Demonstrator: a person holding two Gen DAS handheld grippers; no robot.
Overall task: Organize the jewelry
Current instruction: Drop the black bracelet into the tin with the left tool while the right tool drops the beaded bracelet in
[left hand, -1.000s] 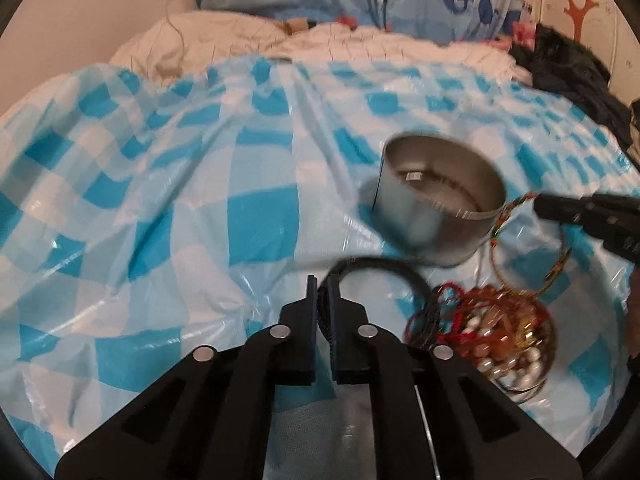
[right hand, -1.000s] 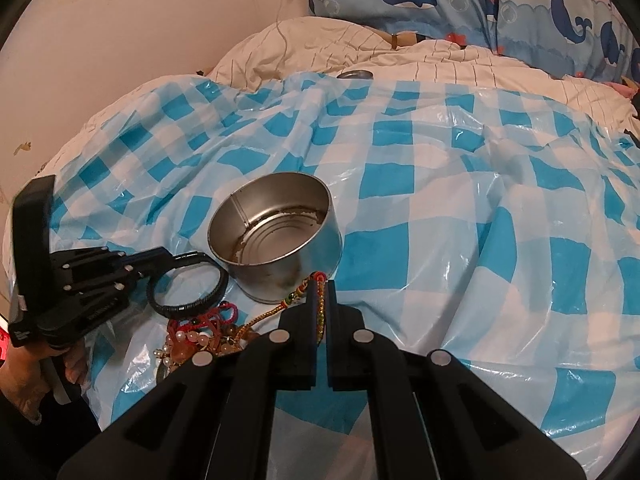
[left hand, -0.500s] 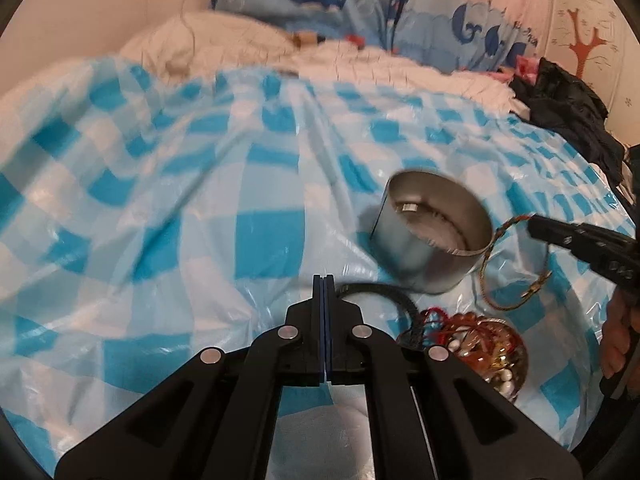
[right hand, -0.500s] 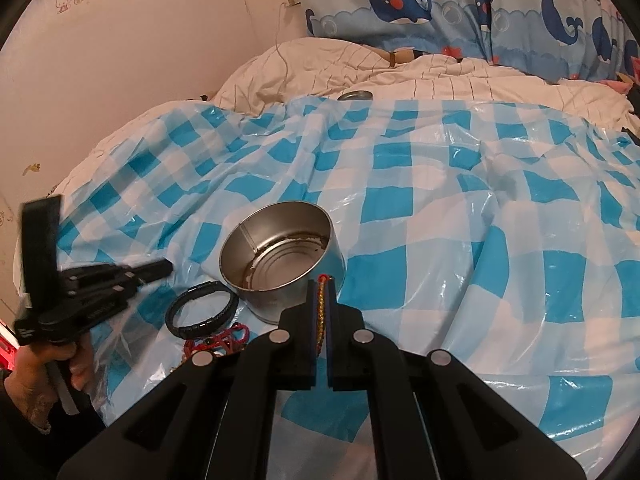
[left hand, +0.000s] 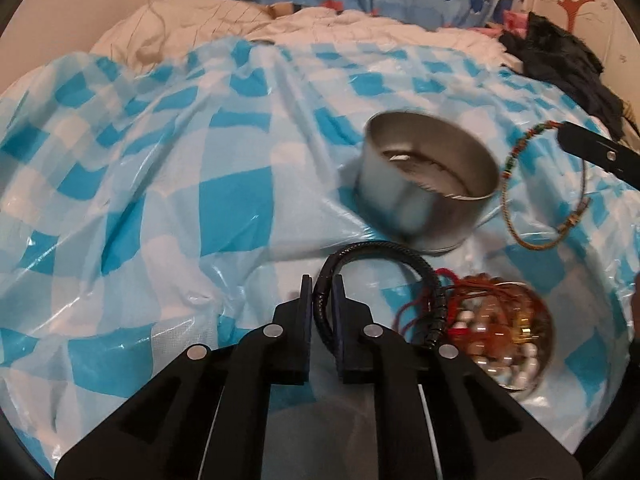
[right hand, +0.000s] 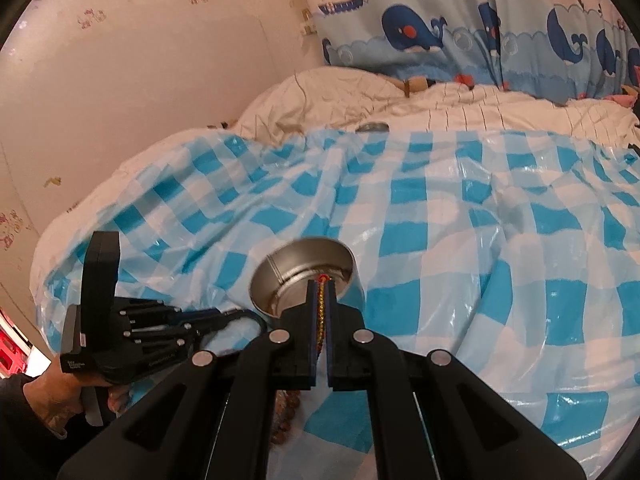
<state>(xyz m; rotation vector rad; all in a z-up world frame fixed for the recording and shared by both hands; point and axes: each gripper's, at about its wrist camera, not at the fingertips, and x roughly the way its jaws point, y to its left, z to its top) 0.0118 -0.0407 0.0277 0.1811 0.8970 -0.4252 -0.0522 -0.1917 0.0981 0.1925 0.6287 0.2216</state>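
A round steel tin [left hand: 428, 184] stands open on the blue checked sheet [left hand: 224, 208]; it also shows in the right wrist view [right hand: 306, 276]. My left gripper [left hand: 322, 284] is shut on a black bracelet [left hand: 384, 250], just in front of the tin. My right gripper [right hand: 320, 286] is shut on a woven gold and red cord bracelet [right hand: 320, 308], which hangs in the air right of the tin in the left wrist view [left hand: 516, 184]. A pile of beaded and red-string jewelry [left hand: 496, 320] lies on a small round dish at the lower right.
The sheet covers a bed with a white quilt [right hand: 400, 100] behind it. Dark clothes [left hand: 560, 60] lie at the far right. A whale-print curtain [right hand: 460, 36] and a wall [right hand: 140, 80] stand at the back.
My left gripper had let go and shut empty, and now holds the black bracelet again. My right gripper lifted the cord bracelet higher, up to the tin's rim.
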